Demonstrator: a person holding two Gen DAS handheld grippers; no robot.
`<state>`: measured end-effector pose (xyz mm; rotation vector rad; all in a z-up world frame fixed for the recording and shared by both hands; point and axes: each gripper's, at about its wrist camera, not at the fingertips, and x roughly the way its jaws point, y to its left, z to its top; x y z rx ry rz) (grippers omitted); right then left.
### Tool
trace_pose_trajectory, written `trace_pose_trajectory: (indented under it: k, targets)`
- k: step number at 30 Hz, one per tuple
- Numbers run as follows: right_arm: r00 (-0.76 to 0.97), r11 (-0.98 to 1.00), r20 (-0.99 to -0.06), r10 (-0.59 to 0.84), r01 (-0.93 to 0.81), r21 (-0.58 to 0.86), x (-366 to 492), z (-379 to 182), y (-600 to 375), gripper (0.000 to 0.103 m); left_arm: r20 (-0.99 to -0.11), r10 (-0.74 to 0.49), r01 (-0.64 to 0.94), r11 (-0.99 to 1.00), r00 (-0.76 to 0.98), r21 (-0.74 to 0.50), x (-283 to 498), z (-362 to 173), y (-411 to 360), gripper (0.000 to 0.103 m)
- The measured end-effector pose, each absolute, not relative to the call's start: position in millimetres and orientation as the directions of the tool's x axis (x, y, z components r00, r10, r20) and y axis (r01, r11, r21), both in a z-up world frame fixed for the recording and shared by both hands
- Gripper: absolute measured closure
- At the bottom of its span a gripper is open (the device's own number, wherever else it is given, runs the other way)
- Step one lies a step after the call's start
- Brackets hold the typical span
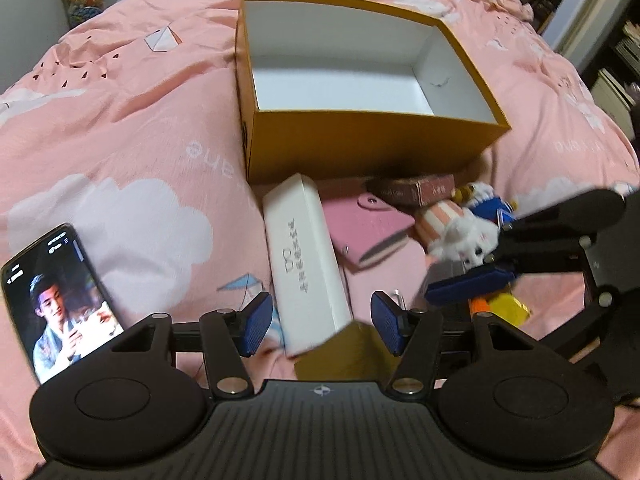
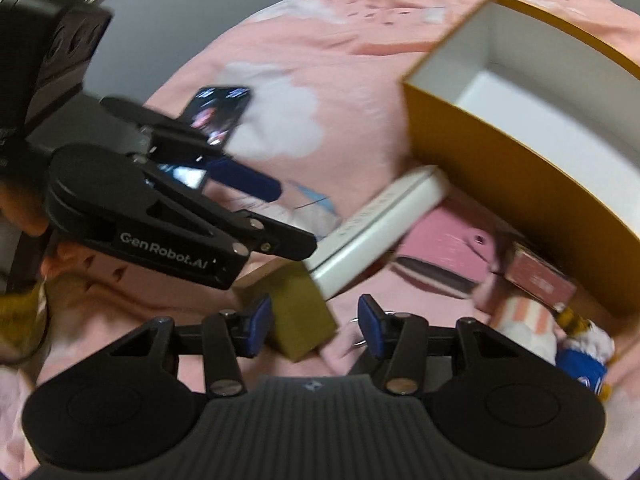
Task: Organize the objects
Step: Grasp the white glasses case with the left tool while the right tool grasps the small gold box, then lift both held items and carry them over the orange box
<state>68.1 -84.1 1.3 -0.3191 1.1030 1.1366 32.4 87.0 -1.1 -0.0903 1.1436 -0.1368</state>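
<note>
1. A long white carton (image 1: pixel 306 264) is seen lying on the pink bedsheet (image 1: pixel 120 128), its near end between the blue pads of the left gripper (image 1: pixel 322 326); the jaws are spread and neither pad is seen pressing on it.
2. Under that near end an olive-gold block (image 2: pixel 304 316) is seen, set between the parted jaws of the right gripper (image 2: pixel 316 328); whether its left pad touches the block cannot be told, and the right pad stands apart from it.
3. Ahead of both jaws, beyond the carton's far end, an open mustard box (image 1: pixel 360 144) with a white, bare interior is placed.
4. To the right of the left jaws a pink wallet (image 1: pixel 368 228), a dark red card pack (image 1: pixel 416 190) and a heap of plush toys (image 1: pixel 460 232) are gathered near the box wall.
5. To the left of the left jaws a phone (image 1: pixel 60 300) with a lit screen is laid on the sheet.
</note>
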Motion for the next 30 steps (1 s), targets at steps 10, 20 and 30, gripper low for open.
trace_pose_trajectory:
  k: [10, 20, 30]
  targets:
    - [-0.086, 0.290, -0.877, 0.473, -0.924, 0.248, 62.6, -13.4, -53.4, 0.042, -0.914, -0.203, 0.118, 0.978, 0.351, -0.171, 19.0, -0.9, 91.5, 0.037]
    - [-0.125, 0.275, -0.867, 0.483, -0.918, 0.285, 68.3, -24.7, -43.1, 0.048, -0.906, -0.233, 0.122, 0.972, 0.353, -0.202, 25.6, -0.5, 93.0, 0.038]
    - [0.036, 0.421, -0.838, 0.545, -0.876, 0.236, 89.7, 22.0, -83.7, 0.052, -0.841, -0.273, 0.010, 0.953, 0.468, -0.303, 55.8, 21.7, 114.4, 0.038]
